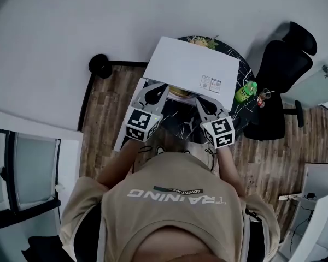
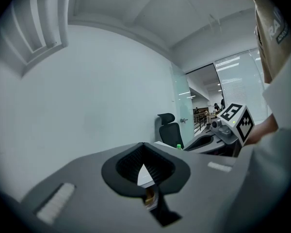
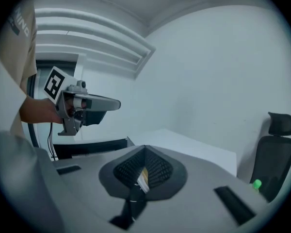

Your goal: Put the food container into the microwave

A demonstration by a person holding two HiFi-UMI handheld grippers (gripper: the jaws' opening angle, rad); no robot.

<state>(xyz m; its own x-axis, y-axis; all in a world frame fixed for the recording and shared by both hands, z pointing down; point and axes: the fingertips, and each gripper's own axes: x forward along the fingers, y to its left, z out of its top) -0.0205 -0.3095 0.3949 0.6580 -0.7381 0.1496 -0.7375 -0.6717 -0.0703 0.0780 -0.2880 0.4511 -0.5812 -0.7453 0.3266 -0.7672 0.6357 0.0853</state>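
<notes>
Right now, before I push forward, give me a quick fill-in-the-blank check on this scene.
The left gripper and right gripper hold the food container in front of the microwave, whose casing is ____.
The bottle on the table is ____.
The office chair is ____.
Missing words: white; green; black.

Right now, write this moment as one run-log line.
left claw: on container | right claw: on container | container: at microwave front
</notes>
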